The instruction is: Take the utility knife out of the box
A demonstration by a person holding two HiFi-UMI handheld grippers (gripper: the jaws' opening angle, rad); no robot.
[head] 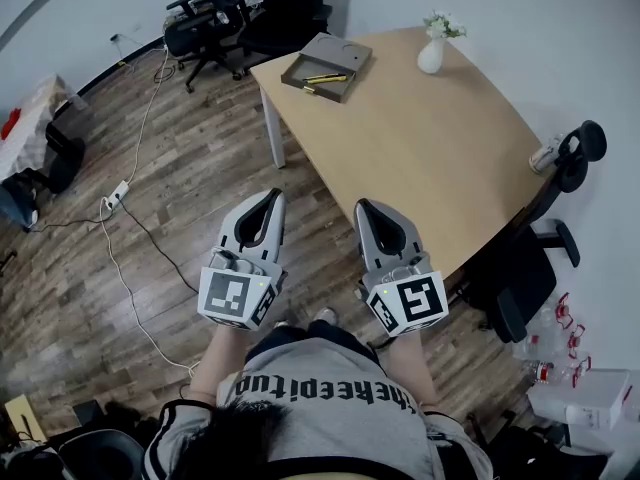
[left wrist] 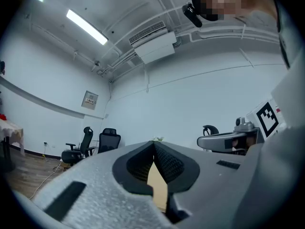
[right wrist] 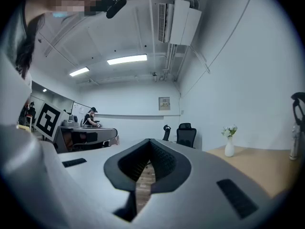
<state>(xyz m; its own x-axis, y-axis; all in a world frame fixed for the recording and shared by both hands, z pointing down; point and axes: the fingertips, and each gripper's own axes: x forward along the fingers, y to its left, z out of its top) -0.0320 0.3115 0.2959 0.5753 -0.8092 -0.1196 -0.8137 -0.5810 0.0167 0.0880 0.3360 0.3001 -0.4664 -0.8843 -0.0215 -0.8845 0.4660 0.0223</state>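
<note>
An open grey-brown box (head: 327,66) sits on the far left corner of the wooden table (head: 430,158). A yellow utility knife (head: 325,78) lies inside it. My left gripper (head: 274,195) and right gripper (head: 362,206) are held side by side over the floor, short of the table's near edge and far from the box. In the left gripper view the jaws meet at the tip, so the left gripper (left wrist: 153,142) is shut with nothing in it. The right gripper (right wrist: 150,140) is likewise shut and holds nothing.
A white vase with flowers (head: 432,50) stands at the table's far side and a can (head: 545,156) near its right edge. Black office chairs (head: 215,13) stand beyond the table, another chair (head: 525,273) at its right. A power strip with cables (head: 117,196) lies on the wood floor.
</note>
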